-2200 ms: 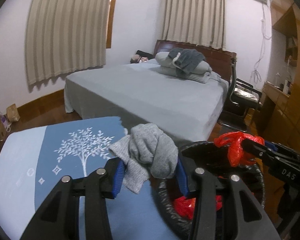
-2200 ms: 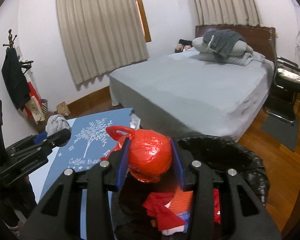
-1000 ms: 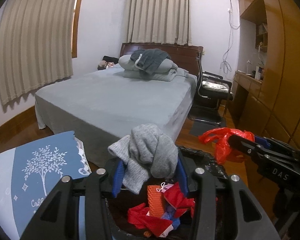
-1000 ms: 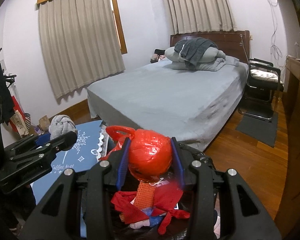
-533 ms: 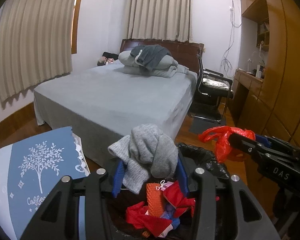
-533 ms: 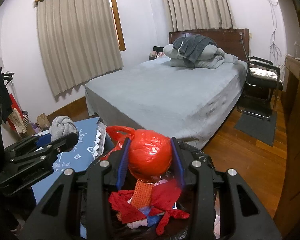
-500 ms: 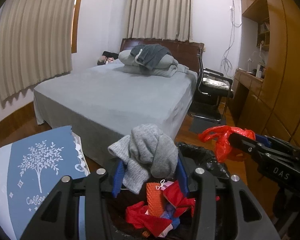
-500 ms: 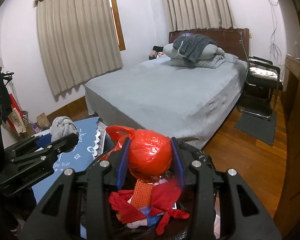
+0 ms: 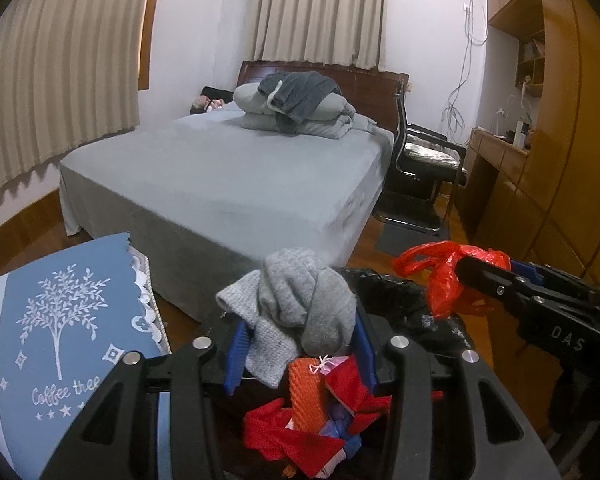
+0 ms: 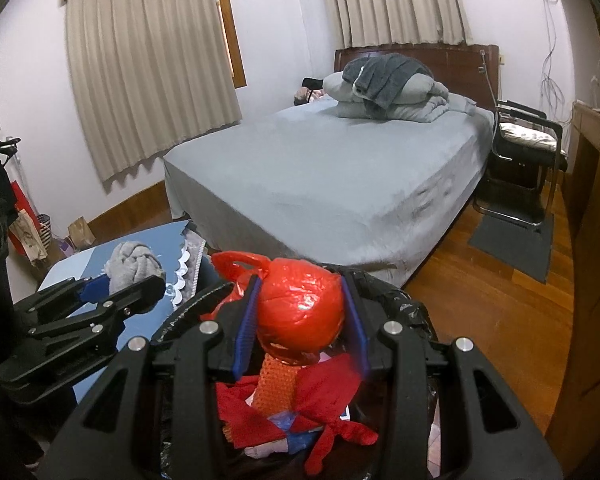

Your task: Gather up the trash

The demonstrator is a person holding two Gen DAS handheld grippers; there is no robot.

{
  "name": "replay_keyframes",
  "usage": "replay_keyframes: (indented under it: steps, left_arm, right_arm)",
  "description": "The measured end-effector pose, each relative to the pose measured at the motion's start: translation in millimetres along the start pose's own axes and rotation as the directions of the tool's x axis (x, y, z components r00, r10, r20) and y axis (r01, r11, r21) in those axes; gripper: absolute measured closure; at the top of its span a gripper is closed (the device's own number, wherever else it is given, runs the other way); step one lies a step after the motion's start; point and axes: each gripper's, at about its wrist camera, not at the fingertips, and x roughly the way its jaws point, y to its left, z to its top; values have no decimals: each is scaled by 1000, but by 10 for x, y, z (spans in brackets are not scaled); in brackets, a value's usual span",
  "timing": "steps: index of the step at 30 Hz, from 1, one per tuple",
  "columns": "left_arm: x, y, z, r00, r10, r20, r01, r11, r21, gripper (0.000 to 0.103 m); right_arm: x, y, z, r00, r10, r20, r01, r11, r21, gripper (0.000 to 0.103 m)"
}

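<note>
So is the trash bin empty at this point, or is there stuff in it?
Not empty. The black-lined bin already holds red scraps and an orange mesh piece. How full it is cannot be told.

Both loads (grey cloth (image 9: 300,304), red bag (image 10: 300,312)) moved from table to above bin (image 9: 404,292).

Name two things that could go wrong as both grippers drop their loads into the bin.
The grey cloth in the left gripper hangs near the bin's left rim, so it may drape over the edge. The red bag in the right gripper trails a loose handle that could snag a finger on release.
</note>
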Motion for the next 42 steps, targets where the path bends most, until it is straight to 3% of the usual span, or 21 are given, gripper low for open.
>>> replay_keyframes:
  steps: [11,14,16,23,25,32,42]
  left_arm:
    - [141,9,-26,1000,-13,-25,13,1000,-5,57]
    - [165,13,-18,999,-32,-36,32,999,-4,48]
    - [162,37,-17,999,-37,-33,37,999,-7,40]
    - [118,124,4,999,-33,-22,32,999,-21,24]
    - [86,166,19,1000,-22,-14,21,999,-27,20]
    - [-76,289,65,1000,23,13,-23,999,-41,6]
    - [-468,486,-8,996,92,16,-91,993,-76,6]
  right_arm:
    - [117,2,-56,1000,-13,-21,13,1000,-2,64]
    - [157,21,-66,999,-32,-33,32,999,-14,54]
    - [177,10,-82,998,-44,-38,43,999,-18,41]
    - [164,-28,-116,998,-55,-33,54,998,-7,27]
    - [144,-35,-106,998,-58,-26,58,998,-3,16]
    - [67,-23,-56,998,-56,-17,56,998,9,7]
    - [-141,205,27,1000,-10,-9,10,1000,-4,5]
